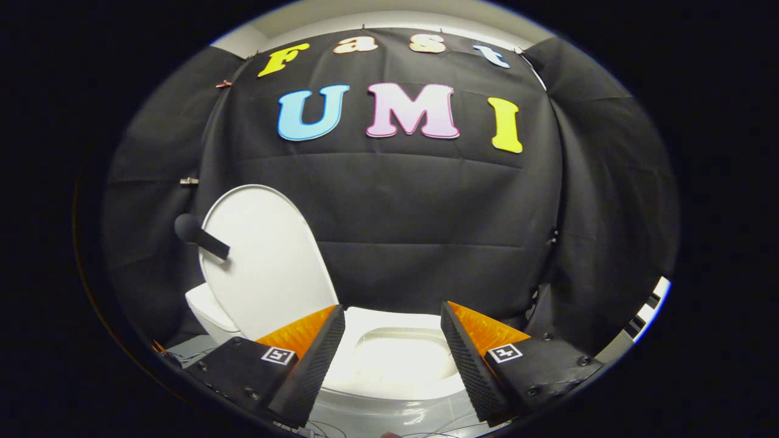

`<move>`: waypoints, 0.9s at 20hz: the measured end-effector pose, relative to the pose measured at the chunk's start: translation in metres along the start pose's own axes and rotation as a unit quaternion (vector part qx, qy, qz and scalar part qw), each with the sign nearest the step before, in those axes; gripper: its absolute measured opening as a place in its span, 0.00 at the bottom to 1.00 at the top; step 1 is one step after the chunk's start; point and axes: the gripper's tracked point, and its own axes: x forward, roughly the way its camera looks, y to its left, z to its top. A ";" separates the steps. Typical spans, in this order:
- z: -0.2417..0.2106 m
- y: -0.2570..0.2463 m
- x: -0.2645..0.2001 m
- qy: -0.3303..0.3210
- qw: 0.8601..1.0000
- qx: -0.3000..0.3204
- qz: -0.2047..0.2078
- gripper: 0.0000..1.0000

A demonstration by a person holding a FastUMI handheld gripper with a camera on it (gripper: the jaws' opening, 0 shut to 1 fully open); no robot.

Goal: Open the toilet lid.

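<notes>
the hand-held gripper point(392, 359) sits nearest, its two fingers point(316, 365) spread wide apart with nothing between the pads; they grip nothing. each finger carries a small square marker tag point(278, 355) on its upper face.

just ahead of the fingers, and showing through the gap between them, is the white toilet point(389, 401). its seat point(365, 377) lies flat around the bowl opening point(405, 353), which is uncovered and looks pale and glossy inside. below the seat the front of the toilet's white body curves down, with a few thin wires point(328, 429) lying near its foot.

beyond the left finger, the toilet lid point(268, 255) stands raised, close to upright and tilted a little, its smooth white oval underside turned toward the gripper. its lower edge is hidden behind the left finger, so the hinge cannot be made out. a dark strip point(212, 243) with a rounded dark knob at its outer end is fixed to the lid's far-left edge and sticks out past it. below the lid, further left, a white rounded part of the toilet's rear point(204, 310) shows.

farthest away, black cloth point(426, 213) hangs as the booth's wall behind the toilet, creased in horizontal folds, with a pale ceiling strip point(389, 15) above it.
</notes>
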 end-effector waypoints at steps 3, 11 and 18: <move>-0.020 -0.029 0.014 -0.002 1.000 -0.014 -0.016 0.99; -0.058 -0.071 0.027 -0.017 1.000 0.014 -0.021 0.99; -0.059 -0.083 0.027 -0.032 0.999 0.012 -0.022 0.99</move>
